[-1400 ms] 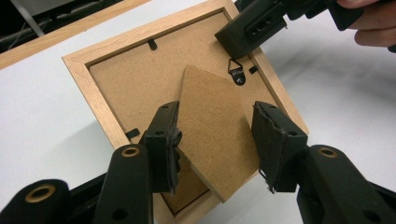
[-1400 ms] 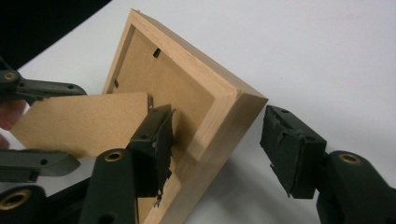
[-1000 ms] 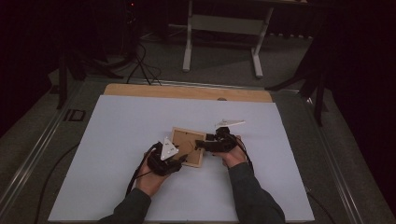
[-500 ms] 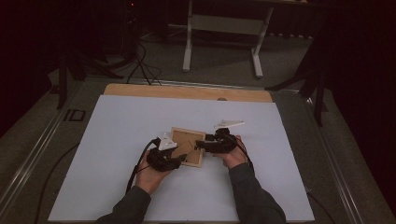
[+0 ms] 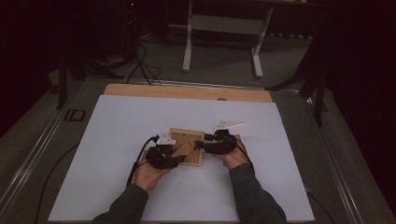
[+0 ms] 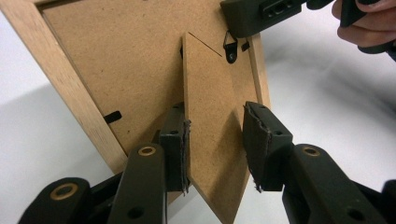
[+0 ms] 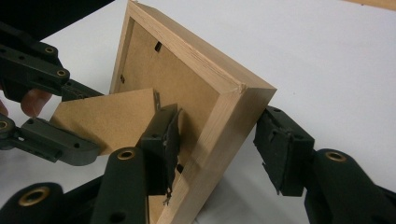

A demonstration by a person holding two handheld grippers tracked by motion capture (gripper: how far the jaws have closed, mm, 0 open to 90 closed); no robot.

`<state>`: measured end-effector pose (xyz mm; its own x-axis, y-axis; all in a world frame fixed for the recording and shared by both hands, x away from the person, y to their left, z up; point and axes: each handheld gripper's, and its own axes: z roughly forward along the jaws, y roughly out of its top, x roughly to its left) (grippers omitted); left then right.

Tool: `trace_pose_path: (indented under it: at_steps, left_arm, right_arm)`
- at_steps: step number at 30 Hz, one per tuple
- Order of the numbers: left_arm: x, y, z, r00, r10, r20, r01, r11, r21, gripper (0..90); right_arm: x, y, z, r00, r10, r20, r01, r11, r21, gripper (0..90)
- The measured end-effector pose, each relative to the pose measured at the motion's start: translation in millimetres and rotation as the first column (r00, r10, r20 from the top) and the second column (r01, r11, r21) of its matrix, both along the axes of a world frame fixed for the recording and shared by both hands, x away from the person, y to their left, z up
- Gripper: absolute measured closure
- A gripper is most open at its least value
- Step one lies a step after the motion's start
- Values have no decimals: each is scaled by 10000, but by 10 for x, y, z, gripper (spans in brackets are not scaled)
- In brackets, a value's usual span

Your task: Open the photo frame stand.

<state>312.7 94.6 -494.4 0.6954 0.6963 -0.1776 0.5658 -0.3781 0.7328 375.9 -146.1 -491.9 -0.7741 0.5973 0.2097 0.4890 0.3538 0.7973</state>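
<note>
white tabletop (image 5: 116, 140) carries the wooden picture frame (image 5: 186, 145) face down at its middle. your left gripper (image 6: 215, 142), jaws just closing, straddles the hinged stand (image 6: 212, 140); pinch it squarely. your right gripper (image 7: 217, 144), also narrowing, brackets the frame's edge without full contact; keep it steady.

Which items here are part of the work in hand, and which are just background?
In use:
picture frame, back side up
its fold-out stand
left gripper
right gripper

Background:
white table cover
metal stand on the floor
floor cables
</note>
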Motion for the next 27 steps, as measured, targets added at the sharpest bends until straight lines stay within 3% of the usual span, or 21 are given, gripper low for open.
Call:
trace_pose_path:
  at_steps: [7,11,19,27]
  left_arm:
    - [52,6,4,9999,119,69,-120,9999,125,661]
    - [104,16,-25,9999,148,34,-149,9998,166,708]
    - [183,-9,-76,9992,143,363,-164,9982,583,719]
    - [156,-14,-121,9976,162,677,-192,9989,433,734]
  right_arm:
    - [-36,-20,76,9977,-147,665,134,9997,201,583]
    - [-50,-25,124,9951,-77,987,42,9993,361,588]
    - [-79,15,152,9896,-57,1435,37,9999,143,582]
    - [-143,56,165,9848,137,1730,-104,9998,-197,568]
